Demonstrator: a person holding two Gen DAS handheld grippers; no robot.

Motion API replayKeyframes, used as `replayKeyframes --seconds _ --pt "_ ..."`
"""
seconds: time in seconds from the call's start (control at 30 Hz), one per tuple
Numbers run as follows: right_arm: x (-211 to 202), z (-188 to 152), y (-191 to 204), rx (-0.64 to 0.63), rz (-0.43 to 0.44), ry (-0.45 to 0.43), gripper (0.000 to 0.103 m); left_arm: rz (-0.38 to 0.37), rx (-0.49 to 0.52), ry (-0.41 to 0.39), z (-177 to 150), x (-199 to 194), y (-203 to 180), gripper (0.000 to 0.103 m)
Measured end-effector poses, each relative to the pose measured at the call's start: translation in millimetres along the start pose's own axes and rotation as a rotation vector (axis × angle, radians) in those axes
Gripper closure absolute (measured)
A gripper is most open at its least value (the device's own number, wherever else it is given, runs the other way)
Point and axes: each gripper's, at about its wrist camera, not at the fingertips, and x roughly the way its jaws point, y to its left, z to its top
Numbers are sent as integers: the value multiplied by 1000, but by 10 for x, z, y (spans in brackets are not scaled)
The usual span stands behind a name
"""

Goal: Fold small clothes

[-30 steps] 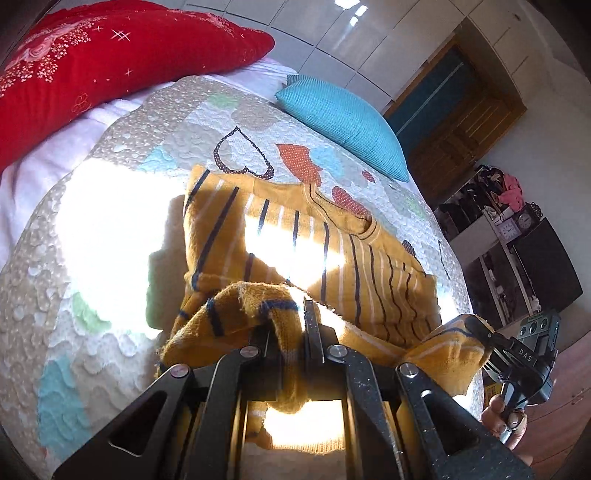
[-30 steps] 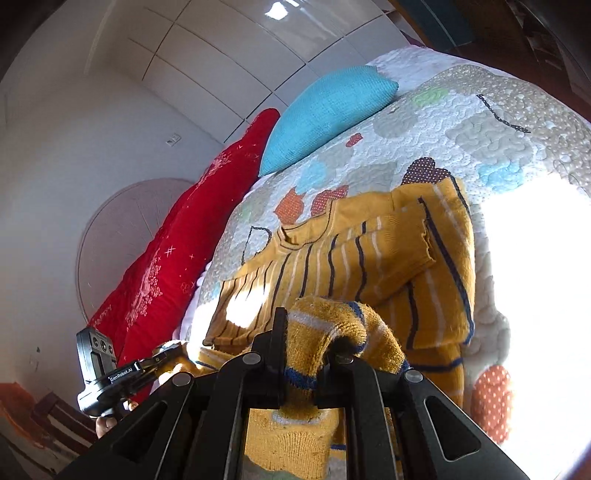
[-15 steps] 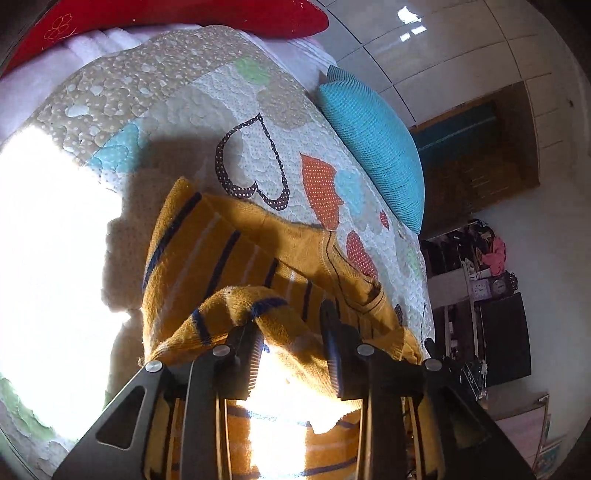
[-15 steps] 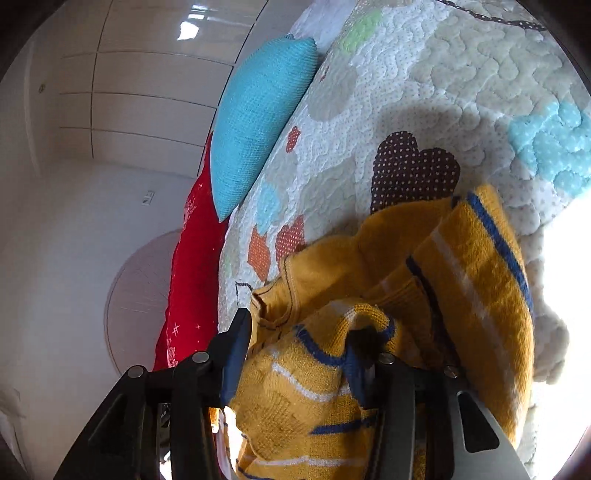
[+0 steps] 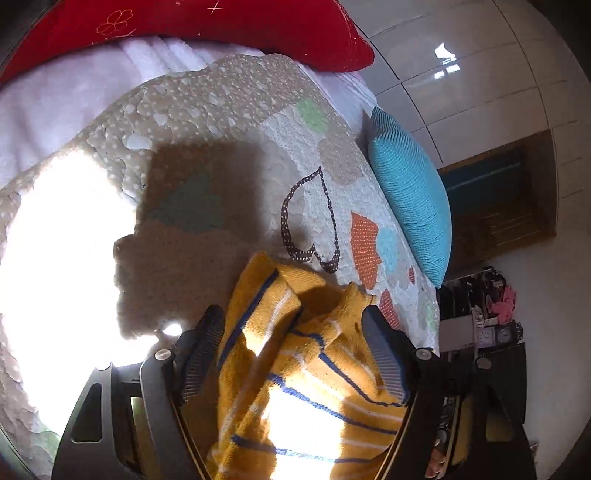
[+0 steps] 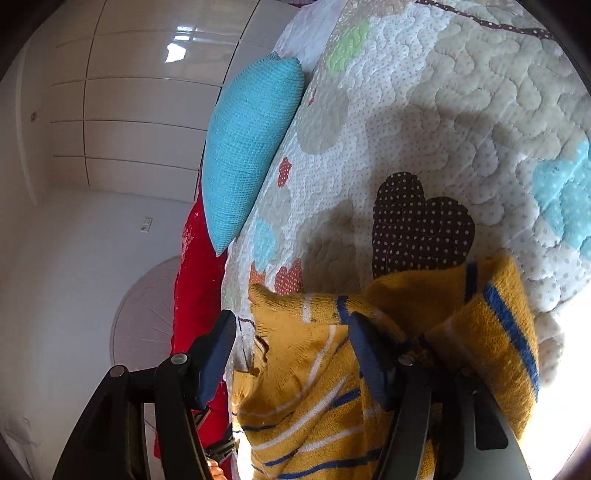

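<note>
Item: small mustard knit sweater [image 5: 295, 373] with blue and white stripes. Location: laid on the quilted bedspread [image 5: 229, 122], its hem end brought up over the body toward the neckline, so that a crosswise fold is judged to be in hand. The doubled knit is seen bunched and uneven near the collar in both wrist views.

Left gripper [image 5: 295, 354]: jaws opening, fabric lying loosely between them, no pad seen pressing on it; the cloth is taken as released. Right gripper [image 6: 291, 354]: jaws likewise opening, the sweater edge between and around the fingers, one finger partly draped by knit, grip let go.

Handling note: before withdrawal, each gripper is best lifted straight back so that no loop of yarn is snagged and the folded layer is not dragged off. The top edge should then be squared to the shoulders and the ridge at the collar flattened; soft, springy knit is judged likely to creep open otherwise.

Surroundings: teal cushion [image 5: 410, 192] beyond the sweater; red pillow [image 5: 207, 29] at the head of the bed; white panelled wall [image 6: 140, 122].
</note>
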Motion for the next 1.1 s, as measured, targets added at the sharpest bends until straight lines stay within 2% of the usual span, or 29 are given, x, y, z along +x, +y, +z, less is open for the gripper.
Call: replayKeyframes --seconds 0.1,0.27,0.4,0.5,0.53,0.57,0.6,0.63,0.73,0.87,0.93,1.0,1.03,1.07,1.1 --pt "-46 10 126 -80 -85 -18 35 42 65 14 -51 -10 -34 28" --pt "-59 -101 514 -347 -260 -26 33 70 236 87 -81 175 -276 22" --pt "126 -163 739 -536 -377 6 32 146 409 127 -135 460 -546 21" --pt "416 -201 827 -669 -473 58 31 211 465 138 -106 683 -640 21" --pt "516 -218 835 -704 -507 77 32 240 484 151 -99 747 -661 31" --pt "604 -238 834 -734 -534 98 37 279 512 157 -103 791 -690 48" --pt "667 -254 827 -750 -543 123 76 301 530 169 -97 815 -711 88" --pt "732 -256 817 -753 -541 154 96 298 522 184 -73 811 -717 94" --pt "735 -208 869 -775 -556 113 96 276 512 152 52 717 -769 99" --pt "733 0 845 -692 -571 40 97 292 449 114 223 773 -725 99" --pt "816 69 734 -639 -588 47 96 322 437 139 197 922 -673 97" --pt "926 112 578 -597 -620 90 93 342 441 153 151 1016 -636 94" --pt "909 134 545 -580 -596 85 91 327 436 143 147 993 -630 92" --pt "851 161 535 -556 -566 77 80 312 425 140 151 953 -622 88" --pt "772 190 535 -530 -549 67 72 298 409 142 154 903 -611 77"
